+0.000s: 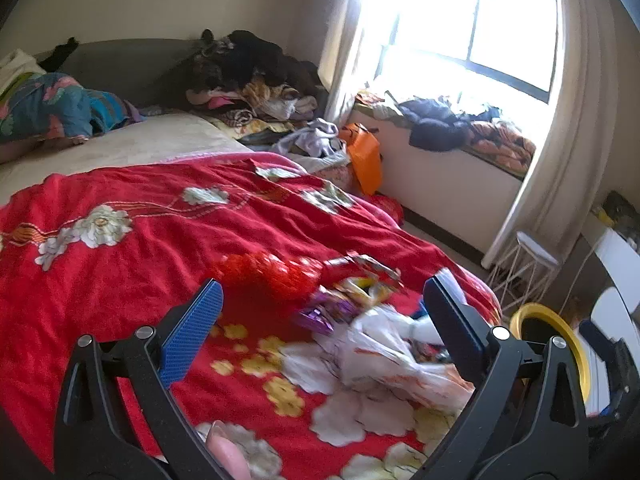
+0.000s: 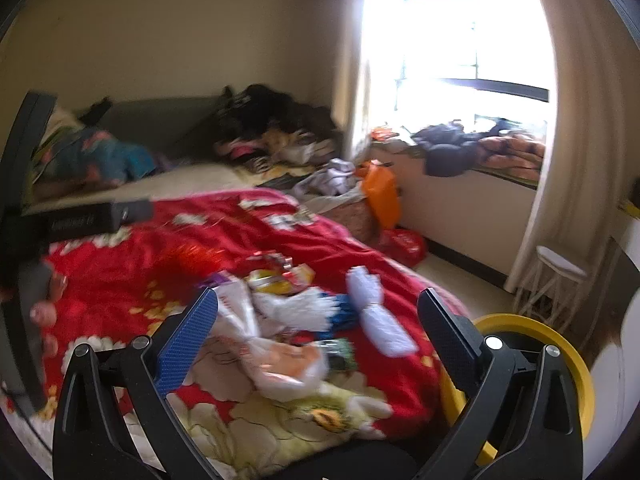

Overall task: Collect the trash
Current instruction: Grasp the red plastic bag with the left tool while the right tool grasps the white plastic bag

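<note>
A bed (image 1: 120, 152) fills the left and middle of both views, with a red flowered blanket (image 1: 140, 248) spread over its near half; at its head lies a blue patterned pillow (image 1: 52, 108), and farther right a heap of dark clothes (image 1: 256, 64) is piled against the wall.

The left claw (image 1: 320, 328) hangs over the blanket with its jaws spread wide and nothing between them; a fingertip (image 1: 226, 454) shows at the bottom edge of that view. The trash (image 1: 360, 320) lies in a loose pile on the blanket near the bed's right edge: a red netted piece (image 1: 272, 272), shiny snack wrappers (image 1: 360, 268), a purple wrapper (image 1: 320, 316) and a crumpled white plastic bag (image 1: 380, 356), all touching or overlapping one another; much of it is blurred.

The right claw (image 2: 318, 320) is likewise wide and empty, hovering above the same pile; its view adds white crumpled paper (image 2: 376, 304) and a blue scrap (image 2: 344, 312) beside the bag.

To the right, just beside the bed on the floor, stands a yellow-rimmed bin (image 2: 532, 336) with a dark interior; what it holds cannot be made out. Beyond the bed an orange bag (image 1: 364, 156) hangs by the window ledge (image 1: 440, 184), clothes are strewn along the ledge, and a white stool (image 1: 532, 256) stands under the curtain (image 1: 560, 120).
</note>
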A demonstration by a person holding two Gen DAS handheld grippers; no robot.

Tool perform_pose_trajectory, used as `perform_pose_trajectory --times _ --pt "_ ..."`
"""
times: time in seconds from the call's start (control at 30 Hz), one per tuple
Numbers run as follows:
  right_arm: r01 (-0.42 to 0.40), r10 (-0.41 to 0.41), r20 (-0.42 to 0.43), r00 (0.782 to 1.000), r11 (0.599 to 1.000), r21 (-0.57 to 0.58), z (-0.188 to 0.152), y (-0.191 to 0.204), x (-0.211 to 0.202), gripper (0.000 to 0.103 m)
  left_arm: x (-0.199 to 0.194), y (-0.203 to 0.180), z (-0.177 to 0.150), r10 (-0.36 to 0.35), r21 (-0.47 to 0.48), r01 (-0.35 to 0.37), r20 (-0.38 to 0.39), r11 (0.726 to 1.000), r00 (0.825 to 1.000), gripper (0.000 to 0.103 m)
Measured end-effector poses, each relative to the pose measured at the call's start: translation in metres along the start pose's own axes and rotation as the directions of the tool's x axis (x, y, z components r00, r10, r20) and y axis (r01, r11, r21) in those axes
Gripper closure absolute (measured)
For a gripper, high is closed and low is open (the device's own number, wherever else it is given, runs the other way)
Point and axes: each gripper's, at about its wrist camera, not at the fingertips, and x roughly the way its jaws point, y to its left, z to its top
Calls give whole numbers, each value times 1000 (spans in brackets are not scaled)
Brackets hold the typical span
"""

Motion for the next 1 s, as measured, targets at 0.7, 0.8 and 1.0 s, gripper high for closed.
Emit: perform_pose_trajectory --times 0.7,0.8,1.0 --pt "-232 159 -308 938 948 -218 -20 42 96 30 115 49 12 -37 -31 30 -271 999 962 11" --pt "-246 151 -350 925 938 -244 -25 45 109 42 132 55 12 -46 -70 27 -295 997 954 11" --pt "-264 131 -405 905 919 -292 -35 53 124 57 161 73 6 -83 -209 7 -360 978 929 11"
